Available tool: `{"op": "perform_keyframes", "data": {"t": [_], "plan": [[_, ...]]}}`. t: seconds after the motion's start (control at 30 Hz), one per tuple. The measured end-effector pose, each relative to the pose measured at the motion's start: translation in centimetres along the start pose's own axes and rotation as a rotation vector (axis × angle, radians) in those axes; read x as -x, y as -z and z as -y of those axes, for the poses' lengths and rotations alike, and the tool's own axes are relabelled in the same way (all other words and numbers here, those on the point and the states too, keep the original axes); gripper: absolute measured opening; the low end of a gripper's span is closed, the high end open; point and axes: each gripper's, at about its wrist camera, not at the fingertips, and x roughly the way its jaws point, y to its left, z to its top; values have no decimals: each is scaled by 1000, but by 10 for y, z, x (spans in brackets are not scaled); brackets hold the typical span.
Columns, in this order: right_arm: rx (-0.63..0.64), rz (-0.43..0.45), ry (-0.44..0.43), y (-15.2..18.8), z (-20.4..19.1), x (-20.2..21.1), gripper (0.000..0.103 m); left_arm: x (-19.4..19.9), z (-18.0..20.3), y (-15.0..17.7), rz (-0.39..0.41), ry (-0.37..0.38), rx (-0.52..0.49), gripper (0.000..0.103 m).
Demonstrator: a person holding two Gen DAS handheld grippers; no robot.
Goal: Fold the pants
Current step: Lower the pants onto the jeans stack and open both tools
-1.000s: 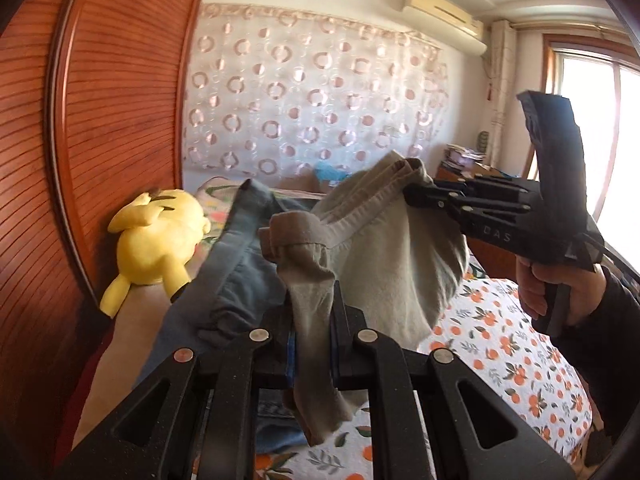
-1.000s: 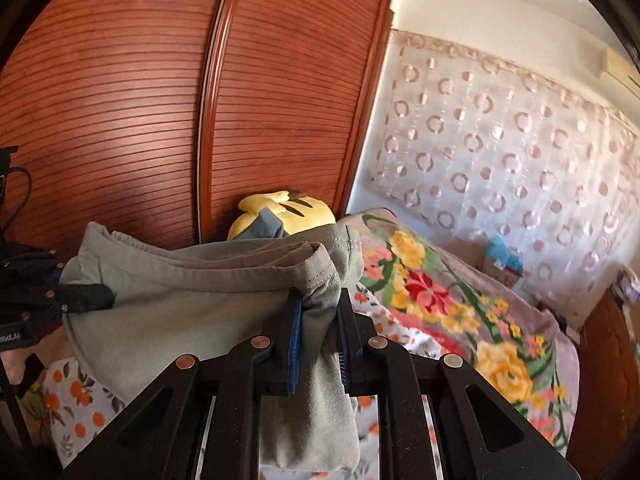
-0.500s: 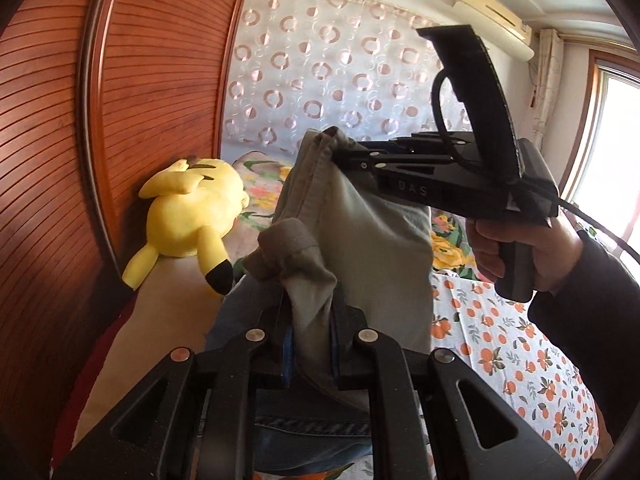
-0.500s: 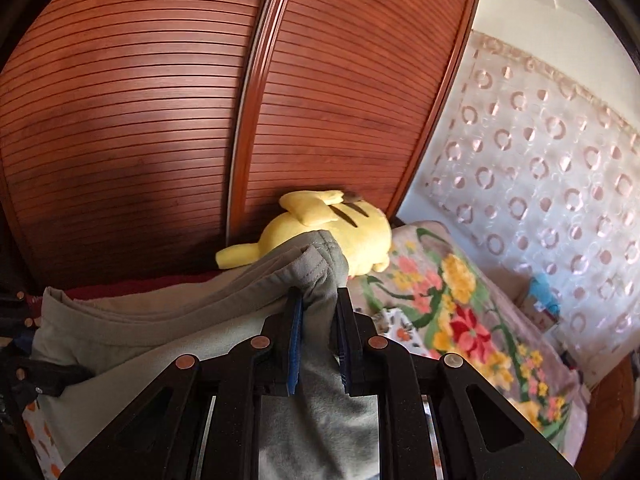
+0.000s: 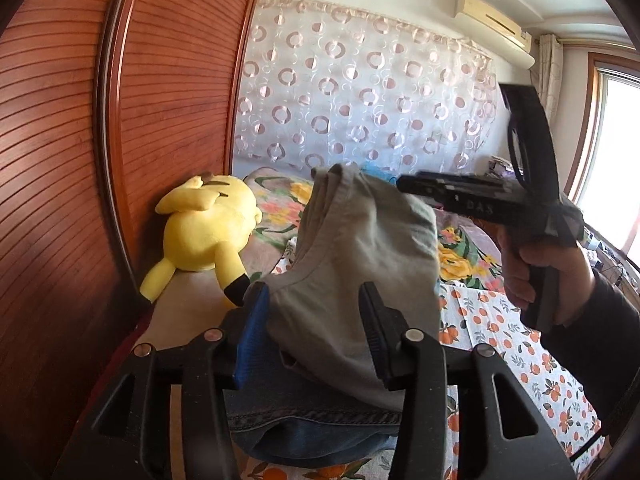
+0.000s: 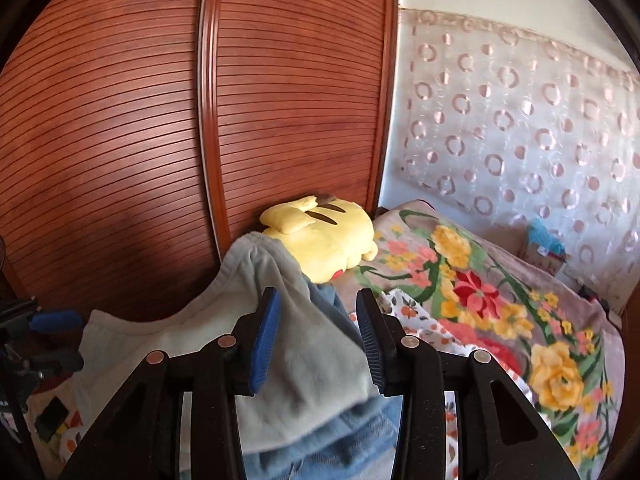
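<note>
Grey-green pants (image 5: pixel 360 264), folded, lie atop blue jeans (image 5: pixel 304 420) near the bed's wardrobe-side edge. Left gripper (image 5: pixel 312 332) jaws opening, cloth between, pads clear. Right gripper (image 6: pixel 316 336) likewise opening, pads off the fabric.

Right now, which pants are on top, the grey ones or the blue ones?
The grey-green pants are on top; the blue jeans lie underneath them, peeking out at the bottom.

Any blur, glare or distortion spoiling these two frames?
Left wrist view: the window is blown out white, the black right gripper motion-smeared. Right wrist view: the grey folded pants look soft, and fisheye bends the red-brown slatted wardrobe doors.
</note>
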Motion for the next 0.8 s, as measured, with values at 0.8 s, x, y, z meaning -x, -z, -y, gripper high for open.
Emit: {"op": "perform_keyframes", "data": {"t": [0.8], "plan": [[-124,-35,54,30,-8,6,41,-34,25,15,-121,-21,-94,48]]}}
